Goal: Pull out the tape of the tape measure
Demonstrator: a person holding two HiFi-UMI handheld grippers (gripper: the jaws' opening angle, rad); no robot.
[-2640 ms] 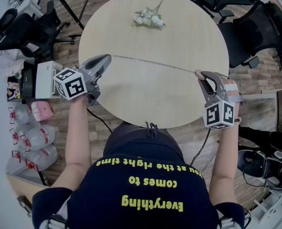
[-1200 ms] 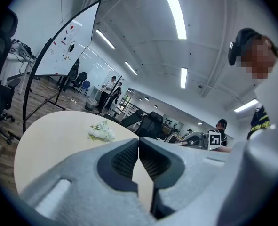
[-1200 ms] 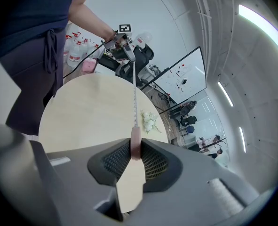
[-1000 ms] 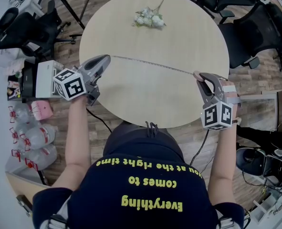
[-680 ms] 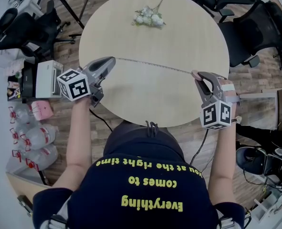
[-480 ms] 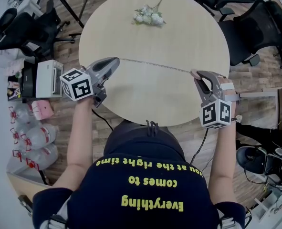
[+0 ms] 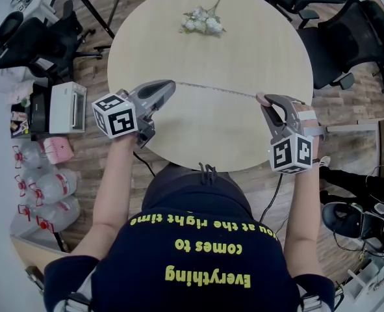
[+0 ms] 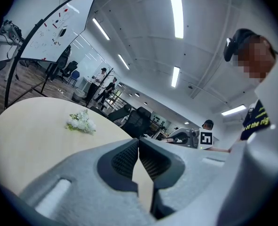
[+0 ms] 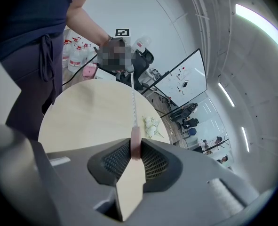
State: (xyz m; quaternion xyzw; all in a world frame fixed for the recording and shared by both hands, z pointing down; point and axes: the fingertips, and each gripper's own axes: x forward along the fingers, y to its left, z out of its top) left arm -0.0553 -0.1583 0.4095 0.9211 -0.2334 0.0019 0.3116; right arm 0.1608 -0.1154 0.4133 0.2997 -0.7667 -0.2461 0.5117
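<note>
The left tool [image 7: 172,83] was pinched tight on the tip of the tape [image 7: 217,90], and it had just slid across the counter [image 7: 243,135] toward the right tool [image 7: 264,100], which sat unmoved, clamped on the pink case [image 9: 135,146]. The stretched span got shorter, so it looked like the pull was done and the tape was feeding back in.

A bunch of flowers [image 7: 203,23] lies at the 12 o'clock edge of the round table [image 7: 243,38]. Nearer the person, the tape [image 7: 217,90] spans the tabletop from the left gripper [image 7: 172,83] at 9 o'clock to the tape measure [image 9: 135,147] in the right gripper [image 7: 263,100] at 3 o'clock.
</note>
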